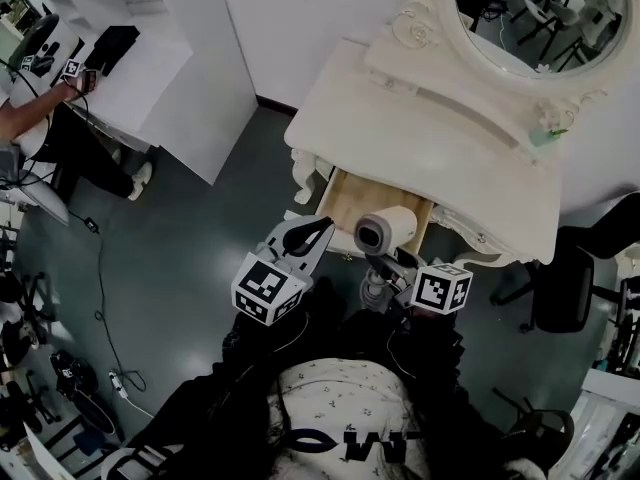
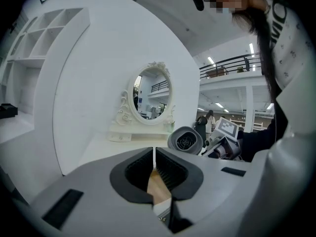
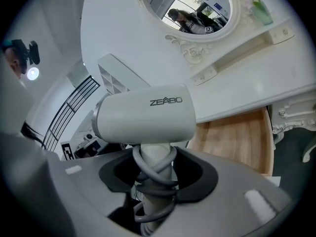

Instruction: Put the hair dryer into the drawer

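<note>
A white hair dryer point(image 1: 386, 230) stands upright over the front of the open wooden drawer point(image 1: 345, 200) of the white dressing table point(image 1: 420, 148). My right gripper point(image 1: 388, 273) is shut on its handle, which has the grey cord wound around it point(image 3: 155, 174); the barrel point(image 3: 145, 115) lies crosswise above the jaws. In the right gripper view the drawer's bare wooden bottom point(image 3: 237, 139) lies just ahead and to the right. My left gripper point(image 1: 312, 236) hovers at the drawer's left front corner, shut with nothing in it point(image 2: 155, 169). From there the dryer's rear grille point(image 2: 185, 141) shows to the right.
An oval mirror point(image 1: 535, 13) in an ornate frame stands at the back of the table, with a green bottle point(image 1: 548, 133) on the shelf. A black chair point(image 1: 562, 293) is at the right. A person sits at a white desk point(image 1: 150, 78) far left. Cables point(image 1: 100, 308) trail on the floor.
</note>
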Demonstrator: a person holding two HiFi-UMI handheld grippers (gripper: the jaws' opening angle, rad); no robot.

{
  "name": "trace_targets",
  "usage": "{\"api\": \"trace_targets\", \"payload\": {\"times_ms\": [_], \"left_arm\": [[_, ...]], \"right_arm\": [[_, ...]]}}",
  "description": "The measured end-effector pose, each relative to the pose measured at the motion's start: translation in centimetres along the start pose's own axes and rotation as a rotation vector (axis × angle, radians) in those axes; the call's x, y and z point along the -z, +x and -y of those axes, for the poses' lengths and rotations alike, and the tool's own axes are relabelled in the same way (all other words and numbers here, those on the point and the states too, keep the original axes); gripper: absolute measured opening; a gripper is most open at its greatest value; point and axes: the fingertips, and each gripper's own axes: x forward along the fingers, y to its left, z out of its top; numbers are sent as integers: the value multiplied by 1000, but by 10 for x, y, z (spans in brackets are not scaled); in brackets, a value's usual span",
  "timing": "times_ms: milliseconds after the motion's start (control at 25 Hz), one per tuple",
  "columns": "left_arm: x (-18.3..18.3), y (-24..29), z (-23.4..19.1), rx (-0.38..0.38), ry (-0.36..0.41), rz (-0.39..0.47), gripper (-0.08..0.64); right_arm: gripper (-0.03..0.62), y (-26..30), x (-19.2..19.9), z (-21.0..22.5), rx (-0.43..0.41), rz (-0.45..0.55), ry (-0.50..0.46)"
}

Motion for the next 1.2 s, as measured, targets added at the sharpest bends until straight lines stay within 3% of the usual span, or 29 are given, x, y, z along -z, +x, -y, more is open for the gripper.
{"api": "trace_targets", "payload": {"times_ms": [320, 600, 800, 1200], "left_arm": [[1, 1, -5, -5, -10, 1, 2], [1, 1, -12, -65, -29, -4, 2], [1, 13, -13, -115, -54, -4, 2], [-3, 24, 2, -181, -69, -10, 2]], "right_arm": [[201, 7, -4, 8, 21, -31, -6], [201, 13, -14, 18, 11, -74, -5], [201, 14, -14, 44, 9, -172, 8], [201, 34, 0, 97, 53, -437, -60]]}}
